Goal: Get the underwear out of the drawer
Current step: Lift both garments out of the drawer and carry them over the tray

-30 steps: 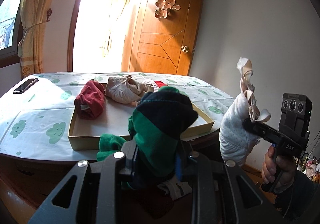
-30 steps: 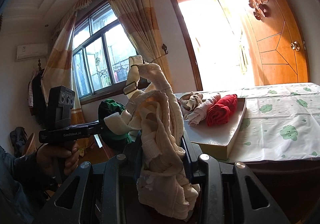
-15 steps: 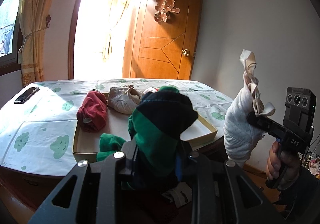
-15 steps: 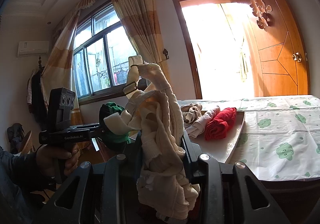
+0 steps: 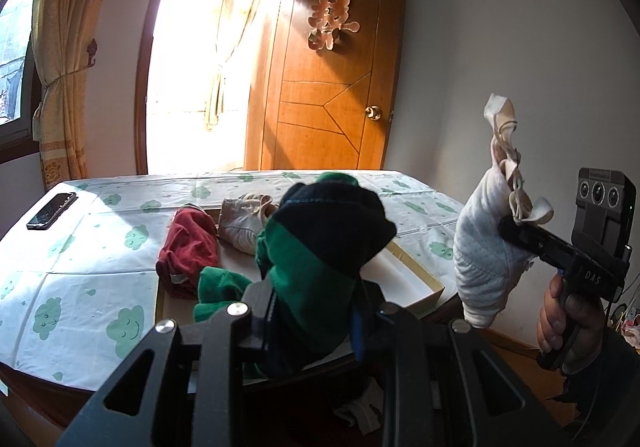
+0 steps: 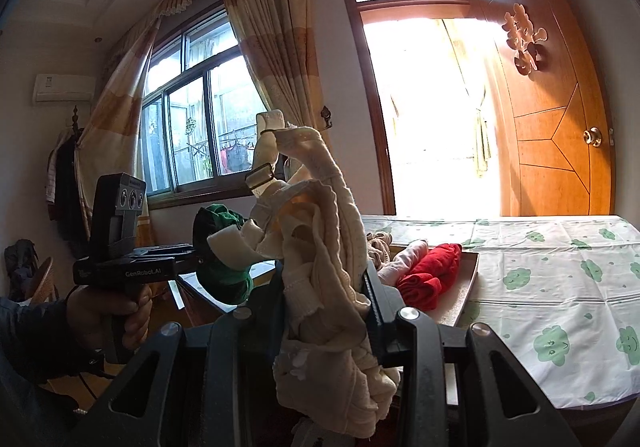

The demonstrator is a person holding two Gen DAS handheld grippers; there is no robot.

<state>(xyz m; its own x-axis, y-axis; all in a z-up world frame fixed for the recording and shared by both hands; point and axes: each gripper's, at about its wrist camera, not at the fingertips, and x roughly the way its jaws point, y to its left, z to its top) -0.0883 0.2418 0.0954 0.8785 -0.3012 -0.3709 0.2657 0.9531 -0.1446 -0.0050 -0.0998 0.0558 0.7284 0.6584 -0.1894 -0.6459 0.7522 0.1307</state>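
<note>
The left hand-held gripper was clenched on a dark-blue-and-green bundle of cloth underwear, its long axis upright. The right hand-held gripper gripped a cream cotton undergarment, straps pointing up. Both hung in open air before the desk's near edge, where a shallow cardboard tray held red and pale rolled garments.

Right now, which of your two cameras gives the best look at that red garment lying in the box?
The left wrist view: the red garment lies nearly whole in the shallow box, only its near edge hidden behind the green and navy underwear in the left gripper. The right wrist view shows it side-on and farther off.
</note>
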